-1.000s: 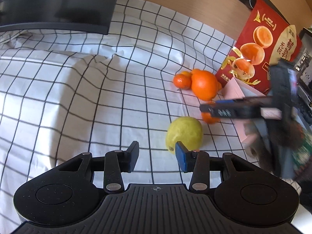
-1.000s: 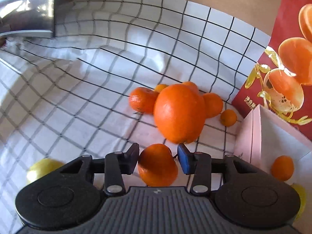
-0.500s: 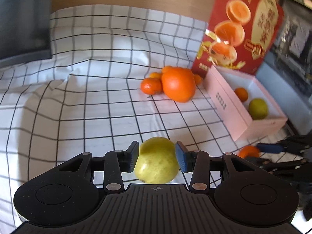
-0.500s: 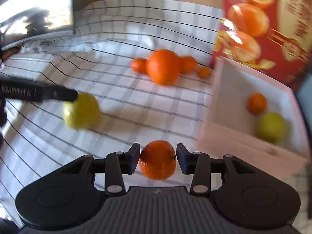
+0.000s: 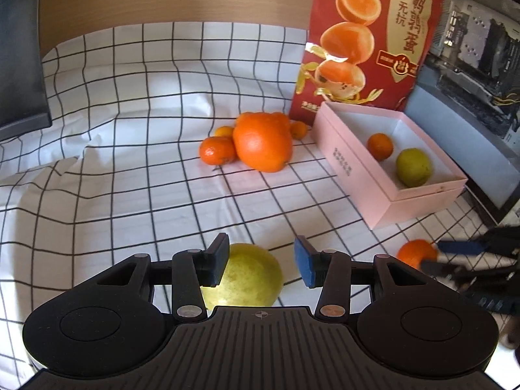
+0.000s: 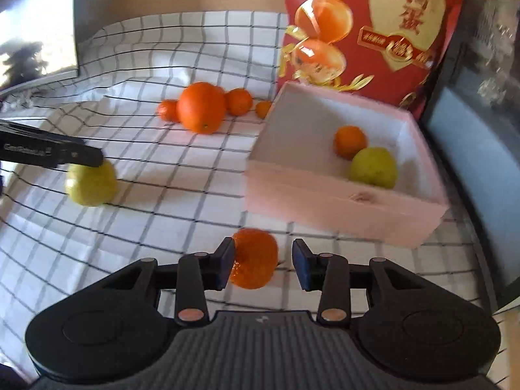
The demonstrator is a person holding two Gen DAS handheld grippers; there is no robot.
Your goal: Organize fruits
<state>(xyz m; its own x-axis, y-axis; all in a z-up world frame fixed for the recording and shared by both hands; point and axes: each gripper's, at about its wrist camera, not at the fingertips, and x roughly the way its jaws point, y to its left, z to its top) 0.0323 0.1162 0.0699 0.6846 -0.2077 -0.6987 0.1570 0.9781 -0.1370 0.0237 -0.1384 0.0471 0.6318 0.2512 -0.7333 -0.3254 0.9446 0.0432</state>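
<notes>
A yellow-green fruit lies on the checked cloth between the fingers of my left gripper. The jaws are opening: the left pad touches the fruit and a gap shows at the right pad. A tangerine sits between the fingers of my right gripper, in front of the pink box. Those jaws are closing, with the left pad against the fruit and a gap at the right pad. The box holds a tangerine and a yellow-green fruit. A big orange with small tangerines lies behind.
A tall red package printed with oranges stands behind the box. A dark screen stands at the far left, and a dark framed panel runs along the right. The cloth is rumpled at the left.
My left gripper has closed in on the yellow-green fruit, which now lies between its fingers. My right gripper has carried the tangerine from the orange pile to the front of the pink box.
</notes>
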